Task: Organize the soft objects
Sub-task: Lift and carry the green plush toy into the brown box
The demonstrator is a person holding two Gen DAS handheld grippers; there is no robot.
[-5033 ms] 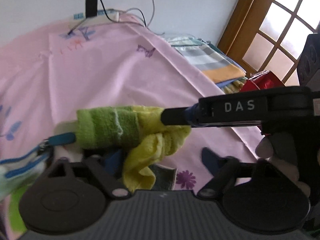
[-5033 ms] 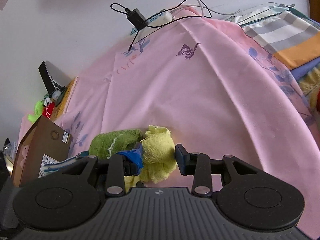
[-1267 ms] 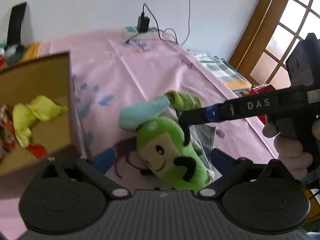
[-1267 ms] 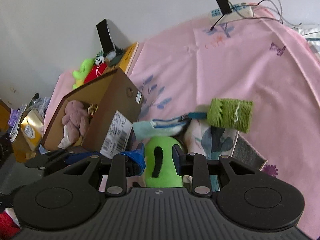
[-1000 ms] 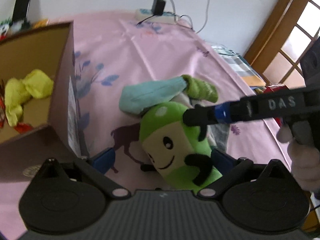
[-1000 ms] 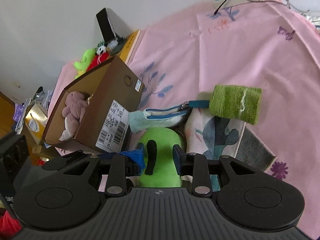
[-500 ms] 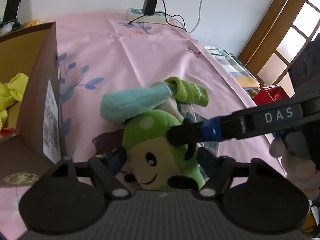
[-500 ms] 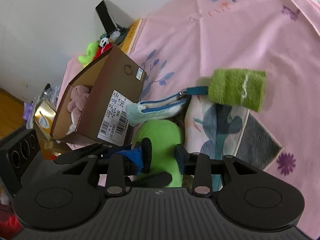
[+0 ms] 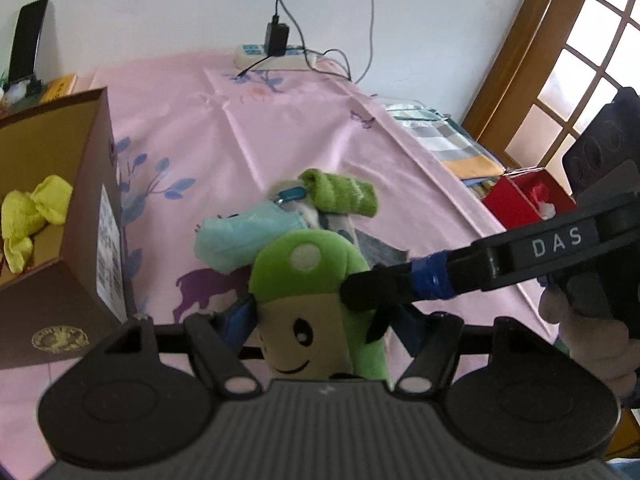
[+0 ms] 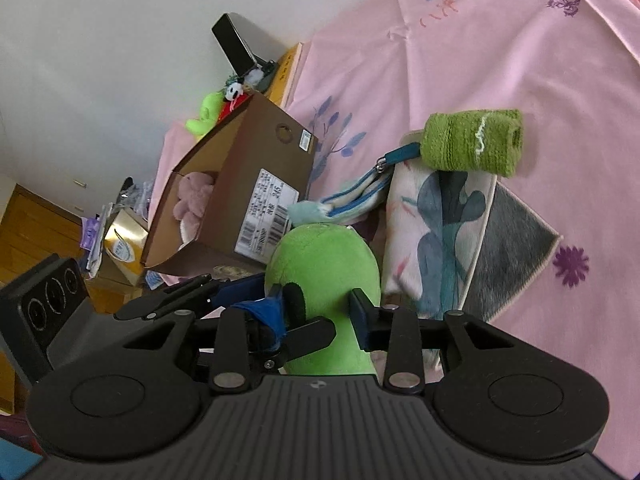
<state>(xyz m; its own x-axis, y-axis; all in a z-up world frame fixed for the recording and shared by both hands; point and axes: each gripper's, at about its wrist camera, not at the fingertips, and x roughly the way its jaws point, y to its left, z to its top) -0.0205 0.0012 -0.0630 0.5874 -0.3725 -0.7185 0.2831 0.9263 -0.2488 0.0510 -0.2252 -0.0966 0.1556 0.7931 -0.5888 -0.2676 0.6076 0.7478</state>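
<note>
Now both the left tongs and right tongs are closed on the green plush toy just above the bed, so lift evenly toward the cardboard box beside it, gripping gently

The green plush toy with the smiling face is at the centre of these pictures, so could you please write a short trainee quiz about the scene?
1. True or false: the green plush toy with the smiling face lies inside the brown cardboard box.
2. Which soft item lies in the box in the left wrist view: A) crumpled yellow cloth, B) rolled green towel, C) light blue zip pouch?
3. Fill in: both the left gripper and the right gripper have their fingers around the ____.

Key: 1 false; 2 A; 3 plush toy.
</note>
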